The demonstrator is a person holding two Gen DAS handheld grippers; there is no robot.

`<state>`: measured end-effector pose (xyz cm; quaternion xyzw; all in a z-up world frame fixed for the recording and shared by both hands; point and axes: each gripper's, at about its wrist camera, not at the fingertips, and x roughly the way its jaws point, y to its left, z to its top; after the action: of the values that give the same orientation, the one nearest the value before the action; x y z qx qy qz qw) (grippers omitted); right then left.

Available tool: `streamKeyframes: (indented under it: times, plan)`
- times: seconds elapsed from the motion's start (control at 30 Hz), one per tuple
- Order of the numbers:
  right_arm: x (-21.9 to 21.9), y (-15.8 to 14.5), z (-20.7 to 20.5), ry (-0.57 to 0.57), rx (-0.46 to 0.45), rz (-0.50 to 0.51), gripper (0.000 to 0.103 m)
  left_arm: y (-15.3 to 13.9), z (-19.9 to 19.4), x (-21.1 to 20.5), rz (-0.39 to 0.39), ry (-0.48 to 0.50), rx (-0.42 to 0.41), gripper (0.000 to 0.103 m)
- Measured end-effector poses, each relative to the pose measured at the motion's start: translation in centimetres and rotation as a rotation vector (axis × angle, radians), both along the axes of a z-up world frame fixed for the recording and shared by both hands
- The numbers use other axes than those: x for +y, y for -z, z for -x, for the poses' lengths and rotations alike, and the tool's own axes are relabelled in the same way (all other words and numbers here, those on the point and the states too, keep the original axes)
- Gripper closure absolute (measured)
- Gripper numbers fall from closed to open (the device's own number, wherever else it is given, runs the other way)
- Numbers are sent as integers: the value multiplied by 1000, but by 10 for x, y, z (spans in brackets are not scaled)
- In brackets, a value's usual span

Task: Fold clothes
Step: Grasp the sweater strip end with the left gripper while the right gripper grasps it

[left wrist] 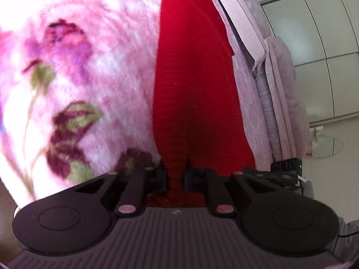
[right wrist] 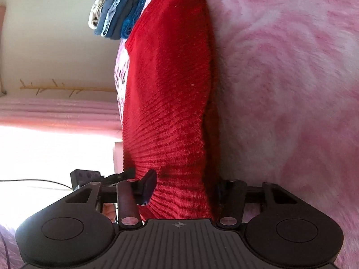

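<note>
Pink floral blanket covers the bed; red ribbed knit garment lies along it near the bed edge, w/ folded lilac bedding on the far side of the garment in left wrist view. In right wrist view a stack of folded clothes, blues and cream, sits beyond the garment's far end.

Both grippers are rolled sideways, cams tilted, each at the garment's near end. Left gripper: jaws drawn close, pinching a bunched bit of the red knit betw. the tips. Right gripper: jaws wider, w/ a thick fold of the garment betw. them; one finger presses the knit, the other is mostly hidden behind the fabric. The right gripper looks to be gripping the fold.
</note>
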<state>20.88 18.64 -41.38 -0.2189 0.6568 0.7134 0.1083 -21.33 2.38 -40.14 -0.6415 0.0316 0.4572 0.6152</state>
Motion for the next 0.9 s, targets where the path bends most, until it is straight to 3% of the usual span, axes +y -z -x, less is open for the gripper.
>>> streamKeyframes:
  times: [0.27,0.4,0.6,0.8,0.9]
  plan:
    - [-14,-14,-13,22,23,-22,93,-26,2,-25,-90,51,-7,96]
    - [-34,-22,-20,27,24,18,93,-34,-5,-52,-49,57,-36,96]
    - [-48,-36,-26,55,14,185,93,-46,-10,-91,70,35,-97,96]
    - [-62,-50,-31,84,4,352,91,-76,12,-56,58,-40,-220,95]
    - [-26,-65,-20,107,25,400,90,-87,30,-17,39,-77,-291,95]
